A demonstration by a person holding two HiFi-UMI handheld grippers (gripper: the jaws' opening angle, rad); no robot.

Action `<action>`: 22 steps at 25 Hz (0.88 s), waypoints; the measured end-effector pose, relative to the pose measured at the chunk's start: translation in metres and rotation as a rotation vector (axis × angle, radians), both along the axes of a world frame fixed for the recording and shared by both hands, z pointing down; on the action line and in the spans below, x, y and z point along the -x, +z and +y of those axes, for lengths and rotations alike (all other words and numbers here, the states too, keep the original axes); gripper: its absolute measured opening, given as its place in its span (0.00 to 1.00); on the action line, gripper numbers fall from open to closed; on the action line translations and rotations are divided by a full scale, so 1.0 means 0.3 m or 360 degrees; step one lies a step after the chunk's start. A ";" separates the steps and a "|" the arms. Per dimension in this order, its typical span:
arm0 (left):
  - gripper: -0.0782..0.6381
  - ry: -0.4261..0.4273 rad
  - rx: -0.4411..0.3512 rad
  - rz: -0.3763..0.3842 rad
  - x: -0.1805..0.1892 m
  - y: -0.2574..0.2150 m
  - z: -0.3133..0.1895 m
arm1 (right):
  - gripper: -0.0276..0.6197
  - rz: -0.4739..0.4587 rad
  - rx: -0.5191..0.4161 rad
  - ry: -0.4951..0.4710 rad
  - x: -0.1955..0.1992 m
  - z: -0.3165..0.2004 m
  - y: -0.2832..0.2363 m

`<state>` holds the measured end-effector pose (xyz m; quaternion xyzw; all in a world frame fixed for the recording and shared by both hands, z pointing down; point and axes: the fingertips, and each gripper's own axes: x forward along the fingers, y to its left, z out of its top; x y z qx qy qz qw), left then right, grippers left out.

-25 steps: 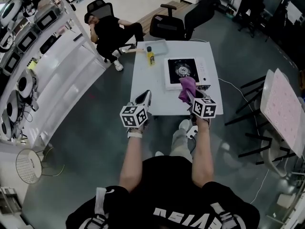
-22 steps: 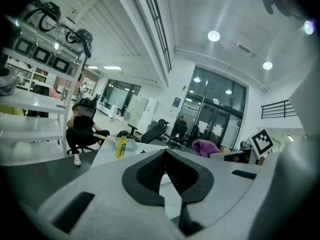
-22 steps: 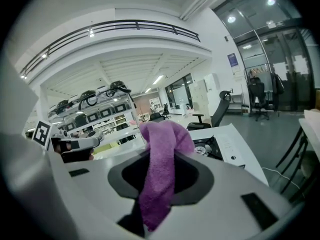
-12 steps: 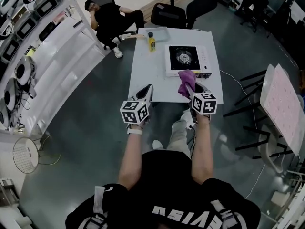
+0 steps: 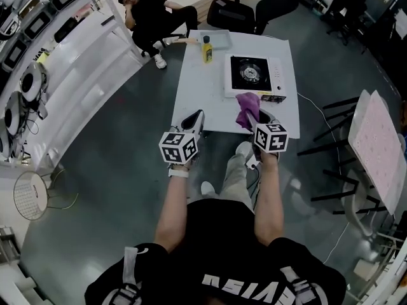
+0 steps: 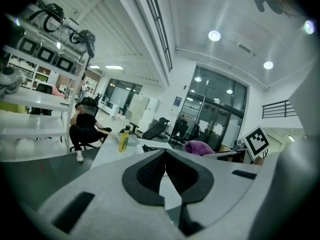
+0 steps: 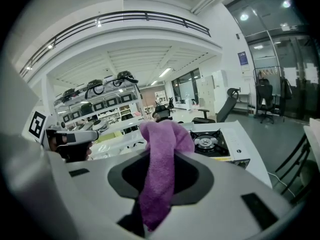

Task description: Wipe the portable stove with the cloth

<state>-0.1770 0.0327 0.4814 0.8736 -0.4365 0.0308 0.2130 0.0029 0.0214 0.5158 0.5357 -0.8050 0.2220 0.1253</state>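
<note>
Two pairs of tongs are seen in the head view, held over the near edge of the white worktop (image 5: 203, 100). The left tongs (image 5: 196, 118) carry nothing, while the purple cloth (image 5: 247, 110) hangs from the right tongs (image 5: 257, 121). The portable stove (image 5: 254, 75) stands just beyond the cloth on the worktop's right half, and a yellow bottle (image 5: 206, 48) stands at the far edge.

In the left gripper view, the jaw tips are seen together with nothing between them.

In the right gripper view, the jaws are seen clamped on the cloth (image 7: 162, 174), which droops toward the camera. The stove (image 7: 212, 143) lies ahead, untouched.

The approach is judged to be in hand, with wiping not yet begun. The cloth must next be carried forward and lowered flat onto the stove top.
</note>
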 end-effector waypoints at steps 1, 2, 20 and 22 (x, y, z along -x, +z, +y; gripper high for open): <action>0.12 -0.0007 0.0003 -0.0005 0.001 0.010 -0.002 | 0.20 0.0003 0.0011 -0.0012 0.002 -0.005 0.017; 0.12 -0.0015 0.0007 -0.0009 0.003 0.022 -0.006 | 0.20 0.0006 0.0024 -0.0024 0.003 -0.013 0.037; 0.12 -0.0203 0.0198 -0.0210 0.193 0.417 -0.225 | 0.20 0.0089 0.0340 -0.0446 0.311 -0.359 0.582; 0.12 -0.0242 0.0235 -0.0210 0.217 0.462 -0.240 | 0.20 0.0105 0.0377 -0.0486 0.350 -0.379 0.648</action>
